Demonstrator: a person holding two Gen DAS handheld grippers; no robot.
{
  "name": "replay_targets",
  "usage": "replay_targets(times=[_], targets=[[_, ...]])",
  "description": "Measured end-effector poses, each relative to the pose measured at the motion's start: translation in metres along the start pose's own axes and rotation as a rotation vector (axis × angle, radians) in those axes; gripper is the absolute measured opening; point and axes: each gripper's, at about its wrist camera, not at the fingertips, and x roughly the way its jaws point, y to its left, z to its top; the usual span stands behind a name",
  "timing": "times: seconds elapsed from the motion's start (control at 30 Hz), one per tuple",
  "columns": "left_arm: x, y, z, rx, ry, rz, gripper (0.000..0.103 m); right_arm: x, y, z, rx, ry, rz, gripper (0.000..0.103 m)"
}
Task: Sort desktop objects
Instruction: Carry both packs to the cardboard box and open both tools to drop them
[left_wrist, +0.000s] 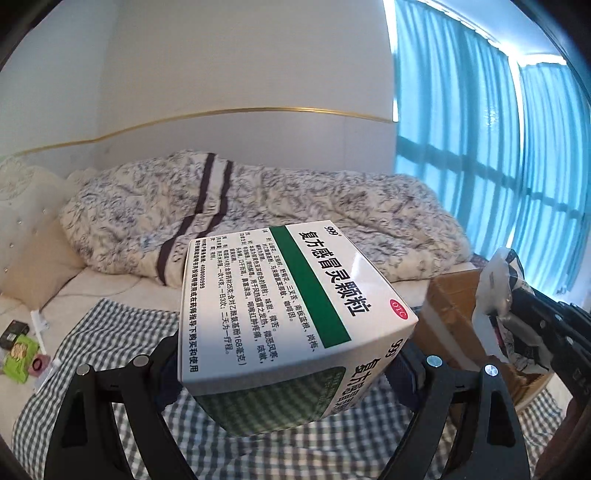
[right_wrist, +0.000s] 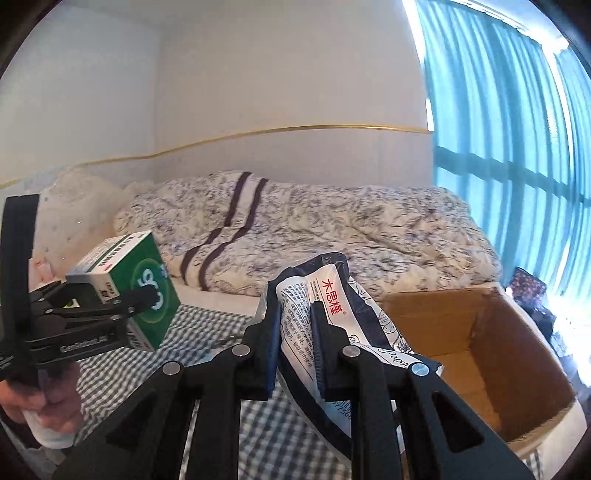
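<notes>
My left gripper is shut on a white and green medicine box, held tilted above the checked cloth. The right wrist view shows the same medicine box at the left, in the left gripper, with a hand below it. My right gripper is shut on a white and navy tissue pack, which stands up between the fingers. In the left wrist view the right gripper and the tissue pack appear at the right edge.
An open cardboard box sits to the right, also seen as the cardboard box. A bed with a patterned quilt lies behind. A green packet and small items lie at the far left. Blue curtains cover the window.
</notes>
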Motion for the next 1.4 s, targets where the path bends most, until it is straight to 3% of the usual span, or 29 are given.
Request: replay_targets(times=[0.33, 0.57, 0.8, 1.0, 1.2, 1.3, 1.4], targets=[[0.011, -0.06, 0.023, 0.032, -0.025, -0.137, 0.09, -0.03, -0.073, 0.014, 0.083, -0.01, -0.153, 0.015], [0.012, -0.114, 0.037, 0.062, -0.036, -0.295, 0.09, -0.048, -0.116, 0.015, 0.133, 0.019, -0.245, 0.015], [0.024, -0.164, 0.046, 0.093, 0.006, -0.441, 0.09, -0.049, -0.15, 0.011, 0.18, 0.065, -0.273, 0.016], [0.05, -0.199, 0.049, 0.118, 0.11, -0.533, 0.09, -0.028, -0.17, 0.006, 0.22, 0.12, -0.255, 0.016], [0.09, -0.236, 0.038, 0.179, 0.253, -0.56, 0.09, -0.006, -0.194, -0.007, 0.296, 0.209, -0.255, 0.018], [0.106, -0.253, 0.025, 0.216, 0.354, -0.61, 0.09, -0.001, -0.205, -0.016, 0.35, 0.242, -0.258, 0.024], [0.112, -0.262, 0.016, 0.236, 0.383, -0.599, 0.092, 0.001, -0.214, -0.022, 0.387, 0.251, -0.273, 0.035]])
